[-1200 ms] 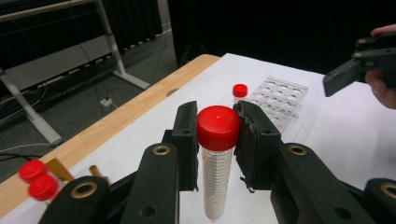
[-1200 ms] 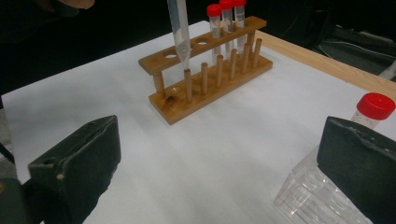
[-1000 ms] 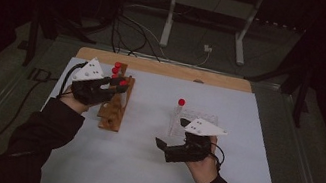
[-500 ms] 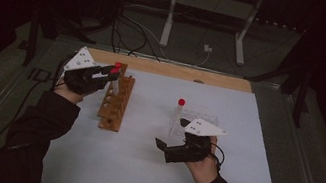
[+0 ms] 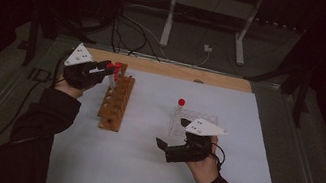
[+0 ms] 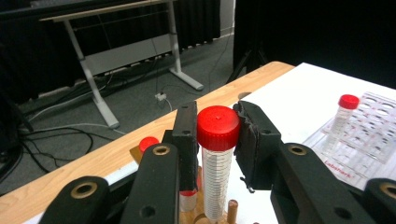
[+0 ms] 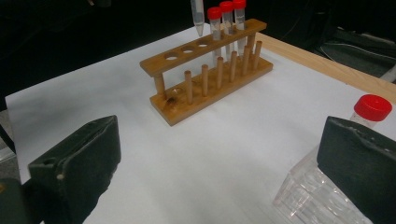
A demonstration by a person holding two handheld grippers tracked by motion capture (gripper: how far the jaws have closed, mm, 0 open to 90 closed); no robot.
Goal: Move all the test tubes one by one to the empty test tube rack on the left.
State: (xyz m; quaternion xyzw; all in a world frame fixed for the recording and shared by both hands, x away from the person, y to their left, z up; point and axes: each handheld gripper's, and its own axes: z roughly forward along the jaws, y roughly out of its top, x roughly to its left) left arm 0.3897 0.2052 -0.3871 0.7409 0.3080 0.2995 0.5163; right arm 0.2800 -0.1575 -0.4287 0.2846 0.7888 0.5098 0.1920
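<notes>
A red-capped tube (image 6: pixel 216 158) is held in the left tool (image 6: pixel 215 135), whose jaws are closed against the cap from both sides, so the tube hangs upright with its long axis vertical. In the right gripper view the tube's pointed tip (image 7: pixel 198 17) is seen clear of the wooden rack (image 7: pixel 212 70), just above and behind its top bar, near the row of empty holes; three other capped tubes (image 7: pixel 227 21) stand in the holes at the rack's far end. In the high view the left tool (image 5: pixel 99 69) is seen over that far end of the rack (image 5: pixel 116 102).

The coming move is judged to turn on one relation: the clear plastic rack (image 5: pixel 194 123) lies well away across the tabletop (image 5: pixel 251 153), on the right-hand side of the held tube, with one capped tube (image 5: pixel 179 108) already standing in it. The right tool (image 5: pixel 164 148) is held just beside that clear rack, far nearer to it than the left tool is; its jaws are spread wide and nothing is held between them. If the tube is bound for the clear rack, its vertical axis would have to be kept while it is carried sideways.
</notes>
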